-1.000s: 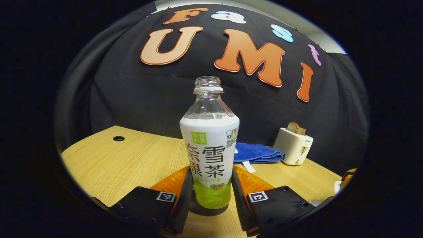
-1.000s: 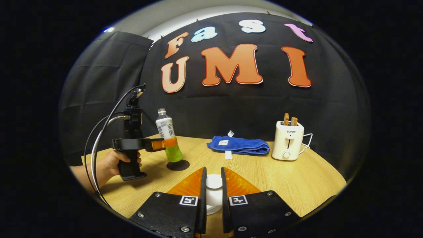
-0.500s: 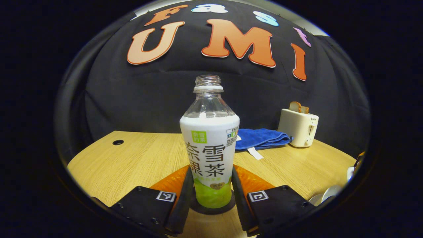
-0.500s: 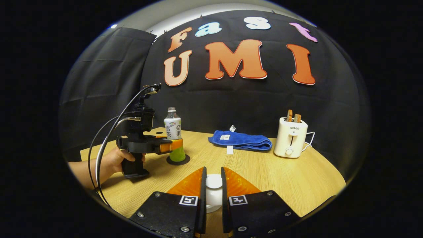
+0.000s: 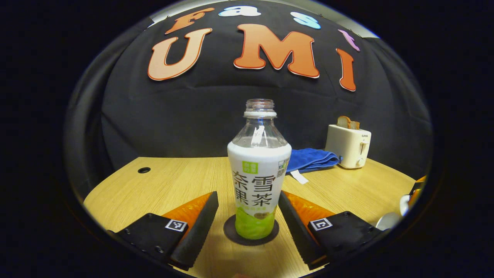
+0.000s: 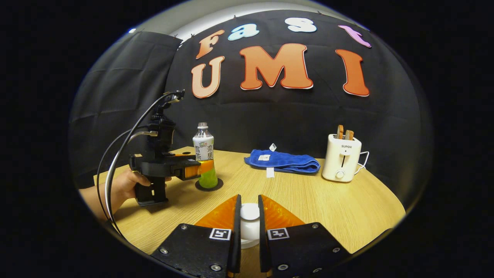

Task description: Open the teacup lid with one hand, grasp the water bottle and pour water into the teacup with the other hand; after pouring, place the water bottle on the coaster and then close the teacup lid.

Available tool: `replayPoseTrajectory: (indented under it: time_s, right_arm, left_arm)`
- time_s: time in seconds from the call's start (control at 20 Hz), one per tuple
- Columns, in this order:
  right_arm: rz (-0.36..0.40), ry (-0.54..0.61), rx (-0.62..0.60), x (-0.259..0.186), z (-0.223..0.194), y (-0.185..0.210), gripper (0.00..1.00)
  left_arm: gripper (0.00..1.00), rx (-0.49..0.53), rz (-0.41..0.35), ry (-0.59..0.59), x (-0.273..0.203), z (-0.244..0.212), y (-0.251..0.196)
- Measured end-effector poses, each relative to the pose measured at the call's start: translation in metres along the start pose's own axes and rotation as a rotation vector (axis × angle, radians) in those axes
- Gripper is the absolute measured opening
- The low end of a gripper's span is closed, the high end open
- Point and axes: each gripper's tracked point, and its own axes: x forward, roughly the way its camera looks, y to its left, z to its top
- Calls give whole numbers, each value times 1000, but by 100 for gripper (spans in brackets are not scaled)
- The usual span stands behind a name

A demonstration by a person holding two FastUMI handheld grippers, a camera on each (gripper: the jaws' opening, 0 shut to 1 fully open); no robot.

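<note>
An uncapped water bottle [image 5: 257,181] with a white and green label stands upright on a dark round coaster [image 5: 231,236]. My left gripper [image 5: 249,222] is open, its fingers spread on either side of the bottle and apart from it. The right gripper view shows the same bottle [image 6: 204,154] on the coaster [image 6: 208,186], with the left gripper [image 6: 202,168] held by a hand beside it. My right gripper [image 6: 247,220] is shut on the white teacup lid [image 6: 250,214]. A white piece of the teacup [image 5: 388,221] shows at the far right edge of the left gripper view.
On the wooden table [image 6: 308,200] lie a folded blue towel [image 6: 283,162] and a white toaster [image 6: 341,158] with bread slices, both at the back. A cable hole [image 5: 144,170] sits at the table's far left. Cables loop from the left gripper's handle.
My left gripper has let go of the bottle and spread its fingers; the bottle now rests on the coaster. The right gripper has kept still with the lid.
</note>
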Motion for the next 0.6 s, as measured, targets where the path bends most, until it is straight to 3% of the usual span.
replayPoseTrajectory:
  time_s: [0.2, 0.4, 0.5, 0.6]
  right_arm:
    - [24, 4, 14, 5, -10, 11, 20]
    - [17, 21, -18, 11, -19, 18, 20]
    - [28, 23, -14, 12, -23, 23, 16]
    - [30, 20, -13, 15, -26, 24, 20]
  left_arm:
    - [99, 27, -1, -38, -10, 7, -3]
    - [99, 117, 9, -72, -22, 17, 5]
    - [99, 121, 12, -96, -26, 22, 4]
    - [99, 105, 12, -126, -31, 28, 2]
